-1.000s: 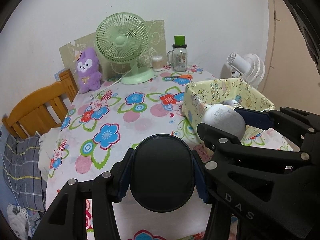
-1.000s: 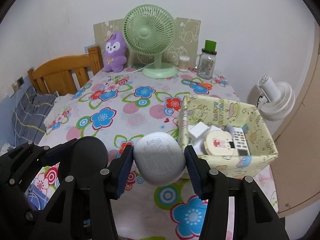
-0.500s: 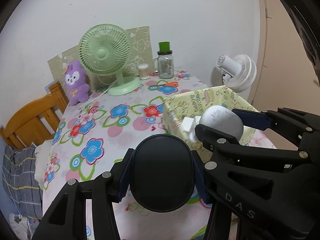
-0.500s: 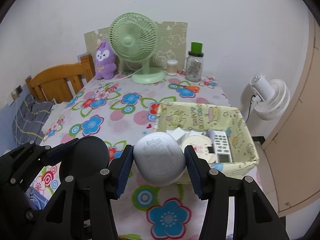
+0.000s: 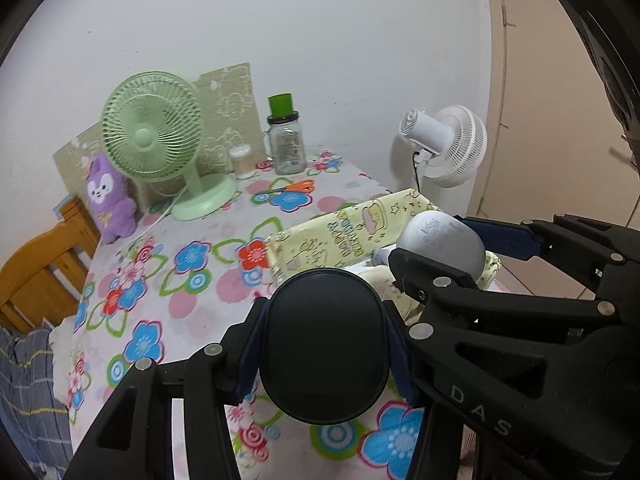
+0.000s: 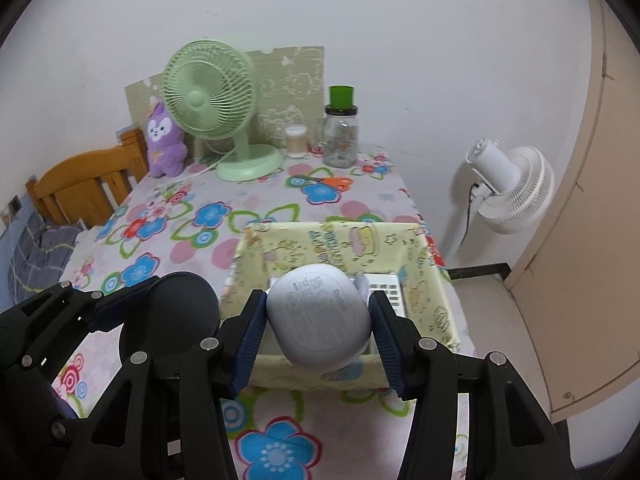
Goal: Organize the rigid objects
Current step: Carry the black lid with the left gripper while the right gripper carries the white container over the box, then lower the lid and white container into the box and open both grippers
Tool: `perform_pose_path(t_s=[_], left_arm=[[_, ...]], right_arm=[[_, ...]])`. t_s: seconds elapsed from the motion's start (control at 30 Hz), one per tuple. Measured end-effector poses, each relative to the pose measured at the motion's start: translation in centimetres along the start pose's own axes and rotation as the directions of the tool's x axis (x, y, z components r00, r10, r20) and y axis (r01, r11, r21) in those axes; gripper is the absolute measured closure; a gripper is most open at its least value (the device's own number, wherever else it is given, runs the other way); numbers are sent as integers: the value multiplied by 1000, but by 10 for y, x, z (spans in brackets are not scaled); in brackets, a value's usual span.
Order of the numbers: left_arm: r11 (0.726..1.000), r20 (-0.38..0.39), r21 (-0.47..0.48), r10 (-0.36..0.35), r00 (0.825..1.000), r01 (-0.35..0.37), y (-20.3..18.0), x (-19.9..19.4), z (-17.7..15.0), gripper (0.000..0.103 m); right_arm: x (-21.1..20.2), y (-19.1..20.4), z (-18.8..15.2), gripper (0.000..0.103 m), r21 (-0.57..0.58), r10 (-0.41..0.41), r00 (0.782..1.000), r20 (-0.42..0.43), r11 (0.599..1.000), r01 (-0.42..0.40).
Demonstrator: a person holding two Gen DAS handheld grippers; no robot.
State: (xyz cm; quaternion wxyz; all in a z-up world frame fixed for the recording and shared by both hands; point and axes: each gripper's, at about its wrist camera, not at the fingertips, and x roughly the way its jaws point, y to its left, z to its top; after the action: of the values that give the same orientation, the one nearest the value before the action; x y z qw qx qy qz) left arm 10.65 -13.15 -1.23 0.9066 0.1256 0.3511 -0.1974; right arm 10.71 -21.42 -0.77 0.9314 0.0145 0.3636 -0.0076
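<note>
My left gripper [image 5: 326, 314] is shut on a black oval case [image 5: 324, 356], which hangs above the flowered tablecloth [image 5: 188, 280] just left of the yellow fabric box [image 5: 332, 236]. Beside it, my right gripper [image 6: 319, 334] is shut on a pale grey oval case [image 6: 316, 304] with printed text on its face. That case hangs over the near part of the yellow box [image 6: 332, 240]. A white remote [image 6: 386, 290] and other small items lie inside the box, partly hidden by the grey case [image 5: 440, 240]. In the right wrist view the black case [image 6: 172, 312] shows at the left.
At the back of the table stand a green desk fan [image 6: 212, 92], a purple plush toy [image 6: 162, 136], a small cup [image 6: 296, 140] and a green-lidded jar [image 6: 340, 136]. Orange scissors [image 6: 328, 182] lie near them. A white floor fan [image 6: 512, 188] stands off the right edge; a wooden bed frame [image 6: 80, 184] is left.
Both grippers have moved to the right together, each still holding its case. The grey case was left of the yellow box and is now over it.
</note>
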Motion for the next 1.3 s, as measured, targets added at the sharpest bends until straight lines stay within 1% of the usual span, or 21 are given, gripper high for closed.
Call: perform_pose_path(t_s=[0.17, 0.37, 0.57, 0.7, 0.77, 0.87, 1.1, 1.3], left_arm=[[1000, -13, 21, -8, 1000, 9, -8, 20, 13, 47], [999, -41, 47, -21, 999, 23, -16, 47, 25, 47], [997, -102, 48, -62, 993, 68, -18, 75, 31, 47], [996, -139, 48, -71, 988, 79, -19, 91, 33, 47], [996, -170, 26, -74, 983, 80, -16, 101, 35, 47], [997, -200, -2, -70, 977, 71, -10, 113, 36, 47], [998, -250, 0, -54, 967, 55, -10, 130, 35, 47], [1000, -275, 15, -17, 961, 22, -12, 136, 36, 46]], right_arm=[[17, -20, 6, 48, 59, -14, 1000, -4, 998, 14], [39, -39, 11, 48, 94, -30, 999, -32, 995, 33], [63, -54, 12, 48, 117, -37, 997, -74, 992, 46], [78, -61, 13, 47, 133, -33, 994, -104, 990, 47], [85, -62, 13, 47, 131, -28, 993, -117, 990, 44], [95, -64, 14, 47, 130, -13, 991, -136, 991, 31], [115, -69, 15, 47, 138, 0, 984, -180, 990, 26], [122, -66, 18, 47, 126, 1, 982, -187, 992, 23]])
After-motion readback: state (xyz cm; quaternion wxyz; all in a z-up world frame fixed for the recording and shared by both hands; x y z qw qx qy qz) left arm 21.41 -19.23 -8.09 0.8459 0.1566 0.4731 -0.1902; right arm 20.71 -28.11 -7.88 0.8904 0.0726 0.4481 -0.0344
